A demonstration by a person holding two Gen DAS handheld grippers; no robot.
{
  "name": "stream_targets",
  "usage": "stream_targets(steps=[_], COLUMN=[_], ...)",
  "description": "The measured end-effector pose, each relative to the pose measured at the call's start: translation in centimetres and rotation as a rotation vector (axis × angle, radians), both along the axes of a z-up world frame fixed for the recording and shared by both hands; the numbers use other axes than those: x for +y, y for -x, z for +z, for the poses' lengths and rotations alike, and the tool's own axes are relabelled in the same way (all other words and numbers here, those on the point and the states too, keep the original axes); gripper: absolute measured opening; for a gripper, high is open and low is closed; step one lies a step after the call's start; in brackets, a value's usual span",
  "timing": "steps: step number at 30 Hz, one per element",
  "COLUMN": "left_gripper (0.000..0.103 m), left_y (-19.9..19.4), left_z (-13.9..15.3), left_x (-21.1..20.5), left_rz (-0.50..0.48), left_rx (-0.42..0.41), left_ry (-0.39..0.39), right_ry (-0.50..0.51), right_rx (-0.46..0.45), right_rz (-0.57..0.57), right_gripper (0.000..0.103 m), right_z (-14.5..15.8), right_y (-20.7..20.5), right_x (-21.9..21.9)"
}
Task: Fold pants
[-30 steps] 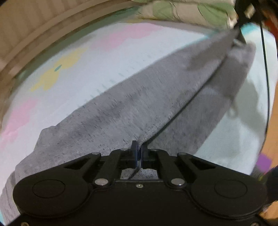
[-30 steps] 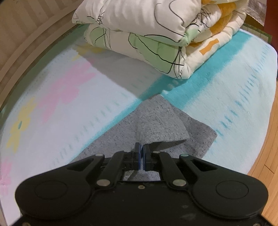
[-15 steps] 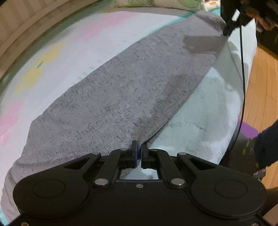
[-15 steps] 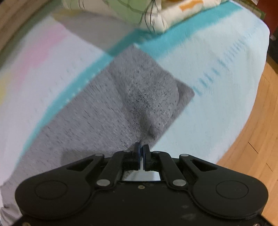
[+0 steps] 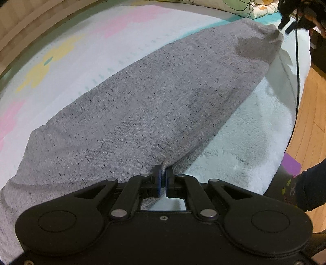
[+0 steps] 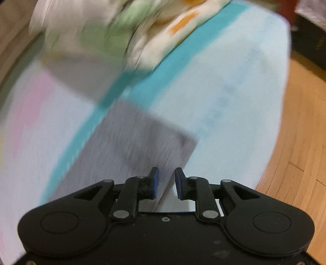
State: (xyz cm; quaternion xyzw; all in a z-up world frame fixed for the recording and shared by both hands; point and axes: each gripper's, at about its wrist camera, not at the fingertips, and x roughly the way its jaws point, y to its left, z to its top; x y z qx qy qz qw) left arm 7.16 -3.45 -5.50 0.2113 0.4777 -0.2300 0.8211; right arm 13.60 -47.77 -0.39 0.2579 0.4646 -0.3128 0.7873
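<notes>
In the left wrist view, the left gripper (image 5: 163,175) is seen closed tight on the near edge of the grey pants (image 5: 142,106), a pinch of the knit fabric being held between the blue-padded fingers (image 5: 156,180). The pants are spread flat and lengthwise across the pastel blanket (image 5: 81,40), which is patterned with pink and yellow shapes and covers the bed. The far end of the garment is reached near the upper right, where the right gripper (image 5: 285,22) is glimpsed just beyond the fabric's corner, with a black cable (image 5: 297,81) hanging down from it. A folded floral quilt (image 5: 234,6) is visible at the top edge, and wooden flooring (image 5: 311,114) is seen to the right of the bed.

In the right wrist view, which is blurred by motion, the right gripper (image 6: 166,179) is shown with its jaws parted a little and nothing clamped between them. The end of the pants (image 6: 142,138) is laid flat on the blanket (image 6: 234,91) directly ahead of and beneath the fingers, beside a teal stripe (image 6: 142,89). The quilt (image 6: 114,34) is stacked farther back, and the wooden floor (image 6: 301,152) is seen at the right.
</notes>
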Motion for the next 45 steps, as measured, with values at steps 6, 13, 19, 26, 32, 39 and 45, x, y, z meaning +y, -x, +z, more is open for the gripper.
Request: stream_targets(steps=[6, 13, 19, 26, 32, 39, 45], left_gripper=[0.006, 0.006, 0.006, 0.006, 0.006, 0.012, 0.017], left_y=[0.2, 0.2, 0.4, 0.4, 0.3, 0.0, -0.1], left_z=[-0.1, -0.2, -0.3, -0.2, -0.3, 0.0, 0.9], left_x=[-0.3, -0.1, -0.5, -0.4, -0.4, 0.5, 1.8], left_rz=[0.001, 0.006, 0.002, 0.008, 0.02, 0.06, 0.115], left_rx=[-0.01, -0.007, -0.013, -0.008, -0.004, 0.047, 0.12], left_ry=[-0.01, -0.001, -0.013, -0.001, 0.003, 0.059, 0.142], right_ry=[0.061, -0.016, -0.153, -0.238, 0.021, 0.058, 0.242], right_rx=[-0.098, -0.011, 0.042, -0.086, -0.116, 0.139, -0.086], right_rz=[0.075, 0.043, -0.025, -0.048, 0.157, -0.031, 0.114], right_gripper=[0.021, 0.02, 0.024, 0.02, 0.007, 0.014, 0.024], right_z=[1.6, 0.1, -1.9, -2.1, 1.3, -1.3, 4.3], right_y=[-0.5, -1.4, -0.2, 0.1, -1.2, -0.7, -2.0], right_x=[0.8, 1.3, -0.3, -0.4, 3.0, 1.0, 6.4])
